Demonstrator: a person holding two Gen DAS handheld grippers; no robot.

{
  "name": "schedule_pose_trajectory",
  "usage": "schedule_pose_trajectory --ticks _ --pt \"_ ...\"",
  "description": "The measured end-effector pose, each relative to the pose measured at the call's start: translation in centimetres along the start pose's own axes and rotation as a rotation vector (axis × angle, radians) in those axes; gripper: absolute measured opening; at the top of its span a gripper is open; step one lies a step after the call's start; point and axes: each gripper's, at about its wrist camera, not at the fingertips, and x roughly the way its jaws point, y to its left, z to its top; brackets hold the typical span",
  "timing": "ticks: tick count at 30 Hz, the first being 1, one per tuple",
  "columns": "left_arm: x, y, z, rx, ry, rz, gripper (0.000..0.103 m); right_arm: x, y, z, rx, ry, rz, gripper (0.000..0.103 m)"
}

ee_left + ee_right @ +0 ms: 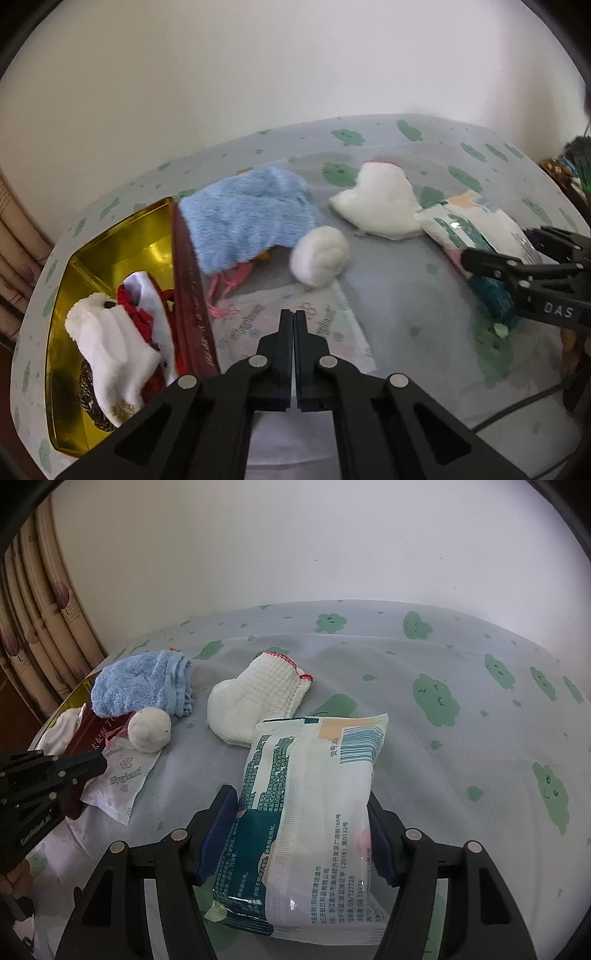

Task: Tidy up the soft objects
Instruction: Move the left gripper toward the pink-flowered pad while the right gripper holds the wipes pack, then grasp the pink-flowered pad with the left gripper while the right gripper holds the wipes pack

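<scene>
Your left gripper (294,314) had its two black fingers pressed flat together with nothing between them, hanging above a thin white sachet printed with small flowers (295,325) that lay on the grey cloth with green cloud faces (406,288). Your right gripper (303,834) pinched a white and teal plastic pack of wet wipes (306,812) across its width, the blue pads (218,830) pressing on both long edges and the pack slanting forward over the cloth.

To the left stood the gold-lined metal tin with a dark red rim (110,240), and in it lay a white fleecy sock (110,347) over a red and white fabric piece (140,299). A fluffy light-blue towel mitt (247,218) lay partly over the tin's rim, with pink strings showing beneath it. Just beside it sat a white fuzzy ball (319,254), touching the sachet's far edge. Further right lay a white knitted sock with red trim (380,203), its near side touching the wipes pack.
</scene>
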Motion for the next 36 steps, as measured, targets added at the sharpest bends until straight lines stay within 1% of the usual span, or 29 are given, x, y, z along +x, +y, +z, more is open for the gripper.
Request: schedule_pose_trajectory --ticks 1,3,4,5,6,7,9,11,12,14,15,16,17,18,20,22,24,27,29,30,31,33,34,36 --pt "-0.3 -0.3 0.0 0.0 -0.004 -0.017 0.0 0.0 0.0 0.0 0.001 -0.001 0.002 0.064" --pt "-0.2 -0.8 0.3 0.001 0.009 -0.024 0.0 0.0 -0.1 -0.1 0.005 -0.001 0.006 0.064" --pt "0.0 -0.9 0.5 -0.003 0.017 -0.021 0.006 0.0 -0.1 -0.1 0.006 -0.001 0.007 0.064" --pt "0.4 -1.0 0.7 -0.015 0.036 -0.019 0.012 0.0 -0.2 -0.1 0.007 -0.001 0.008 0.064" --pt "0.7 -1.1 0.9 -0.029 0.056 -0.018 0.027 0.0 -0.2 -0.1 0.008 -0.001 0.009 0.064" --pt "1.0 -1.0 1.0 -0.052 0.067 -0.015 0.037 0.0 -0.3 -0.1 0.009 -0.001 0.01 0.064" --pt "1.3 -0.9 1.2 -0.083 0.068 0.01 0.037 0.0 -0.3 -0.1 0.011 0.0 0.013 0.064" --pt "1.5 -1.2 1.4 -0.086 0.06 0.042 0.041 0.0 -0.4 -0.1 0.013 0.001 0.016 0.064" --pt "2.0 -1.1 1.3 -0.106 0.077 0.045 0.045 0.1 -0.4 -0.1 0.013 0.001 0.017 0.064" --pt "3.2 -1.0 1.0 -0.135 0.125 0.057 0.046 0.1 -0.4 -0.1 0.016 0.001 0.019 0.064" --pt "3.2 -1.1 0.8 -0.134 0.114 0.078 0.046 0.2 -0.4 -0.1 0.016 0.002 0.02 0.064" --pt "3.2 -1.6 0.8 -0.12 0.099 0.111 0.048 0.1 -0.4 -0.1 0.017 0.002 0.02 0.064" --pt "3.3 -2.1 0.8 -0.11 0.099 0.119 0.05 0.1 -0.4 -0.2 0.018 0.002 0.021 0.064" --pt "3.5 -2.3 0.8 -0.114 0.098 0.121 0.053 0.1 -0.4 -0.2 0.018 0.0 0.02 0.064" --pt "3.6 -2.3 0.8 -0.133 0.089 0.122 0.054 0.1 -0.4 -0.3 0.022 0.001 0.023 0.064" --pt "3.8 -2.0 1.0 -0.169 0.096 0.1 0.057 0.2 -0.4 -0.3 0.023 0.003 0.025 0.064" --pt "4.3 -1.8 1.4 -0.195 0.1 0.083 0.058 0.3 -0.4 -0.3 0.025 0.007 0.027 0.064" --pt "4.7 -1.8 1.7 -0.213 0.088 0.083 0.058 0.3 -0.4 -0.3 0.025 0.007 0.026 0.064" --pt "4.6 -1.8 1.5 -0.24 0.079 0.077 0.057 0.3 -0.3 -0.3 0.024 0.007 0.024 0.064" --pt "4.5 -1.9 1.4 -0.239 0.079 0.078 0.054 0.4 -0.4 -0.3 0.023 0.008 0.023 0.064" --pt "4.4 -2.0 1.3 -0.238 0.077 0.063 0.042 0.4 -0.4 -0.3 0.022 0.009 0.022 0.064" --pt "4.2 -2.2 1.1 -0.24 0.078 0.046 0.027 0.4 -0.3 -0.3 0.017 0.011 0.017 0.064" --pt "4.1 -2.5 1.1 -0.232 0.076 0.039 0.023 0.4 -0.2 -0.3 0.014 0.011 0.014 0.064" --pt "3.9 -2.7 1.1 -0.213 0.072 0.046 0.019 0.4 0.0 -0.3 0.007 0.012 0.006 0.064"
